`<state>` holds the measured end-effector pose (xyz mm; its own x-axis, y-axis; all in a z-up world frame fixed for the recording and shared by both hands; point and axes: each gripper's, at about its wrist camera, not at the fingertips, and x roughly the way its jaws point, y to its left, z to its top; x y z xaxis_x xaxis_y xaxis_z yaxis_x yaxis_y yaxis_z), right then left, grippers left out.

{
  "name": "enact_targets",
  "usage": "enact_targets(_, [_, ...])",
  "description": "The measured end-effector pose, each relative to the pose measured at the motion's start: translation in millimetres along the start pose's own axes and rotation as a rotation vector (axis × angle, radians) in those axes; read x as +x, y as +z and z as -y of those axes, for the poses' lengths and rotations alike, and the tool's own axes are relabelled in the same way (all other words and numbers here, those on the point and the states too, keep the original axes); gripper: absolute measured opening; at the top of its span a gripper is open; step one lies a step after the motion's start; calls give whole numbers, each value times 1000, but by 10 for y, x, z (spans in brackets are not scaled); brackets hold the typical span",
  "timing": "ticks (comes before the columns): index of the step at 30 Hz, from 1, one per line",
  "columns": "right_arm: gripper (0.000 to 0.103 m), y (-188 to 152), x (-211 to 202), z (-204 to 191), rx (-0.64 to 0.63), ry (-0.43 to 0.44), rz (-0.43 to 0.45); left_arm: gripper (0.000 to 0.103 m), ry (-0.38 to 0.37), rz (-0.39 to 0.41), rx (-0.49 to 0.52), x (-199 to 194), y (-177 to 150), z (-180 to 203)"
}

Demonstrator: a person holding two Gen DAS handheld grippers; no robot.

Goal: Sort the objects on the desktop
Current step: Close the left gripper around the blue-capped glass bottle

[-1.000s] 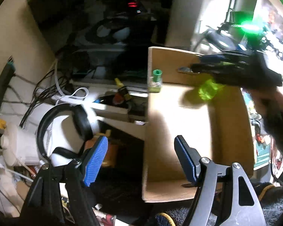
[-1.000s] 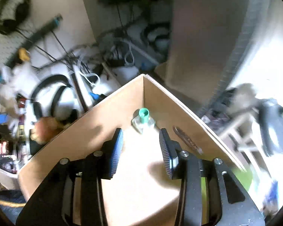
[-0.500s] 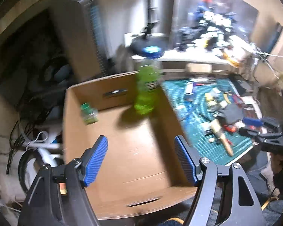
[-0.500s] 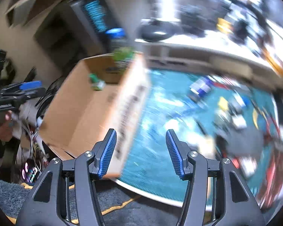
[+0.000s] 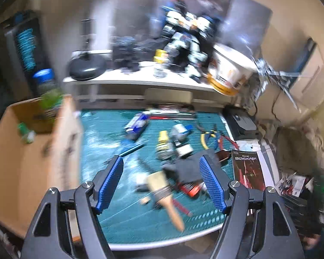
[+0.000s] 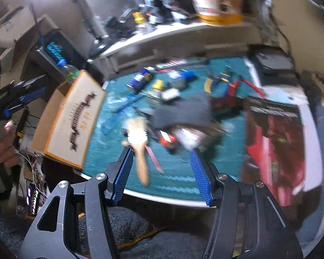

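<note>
Over the front of the teal cutting mat (image 5: 101,133), my left gripper (image 5: 161,164) is open and holds nothing. Below it lies a wooden-handled brush (image 5: 164,194) beside a dark cloth (image 5: 188,170). My right gripper (image 6: 161,154) is also open and empty above the mat's near edge, with the brush (image 6: 138,138) just beyond its left finger. A cardboard box (image 5: 32,161) at the mat's left holds a small green-capped bottle (image 5: 26,132) and a green bottle (image 5: 50,99) at its back corner. The left gripper (image 6: 35,86) shows in the right wrist view, in a hand (image 6: 2,142).
The mat carries a blue spray can (image 5: 137,125), a yellow-capped bottle (image 5: 163,142), pliers (image 5: 209,138) and other small items, all blurred. A red booklet (image 5: 247,168) lies at the mat's right. A white shelf (image 5: 140,79) behind holds a model figure and a tub (image 5: 229,69).
Both grippers swung away from the box, rightward over the mat. The green bottle that hung over the box now stands in its back corner. The right jaws have widened.
</note>
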<state>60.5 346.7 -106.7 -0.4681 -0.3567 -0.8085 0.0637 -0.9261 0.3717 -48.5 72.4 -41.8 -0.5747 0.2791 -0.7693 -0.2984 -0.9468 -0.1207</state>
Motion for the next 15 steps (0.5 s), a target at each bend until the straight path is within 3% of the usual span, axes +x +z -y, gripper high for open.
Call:
enact_targets(2, [55,-59,-118,220,24,0,5,73,39,57,130,280,81,269])
enact_targets(4, [58,-138,-203,423,57,-6,7,73,64,33,299,717,242,520])
enact_targets(6, [58,-195,-240,571,81,-25,-4,73,51,-41,386,1229,409,616])
enact_targets(11, [58,-299,-280,842,161,-63,-15,73,-46,-287,399,2349,675,470])
enact_targets(15, [58,-338,-273,1038,238,-85,-22,73,-45,-381,605,2722,575,612])
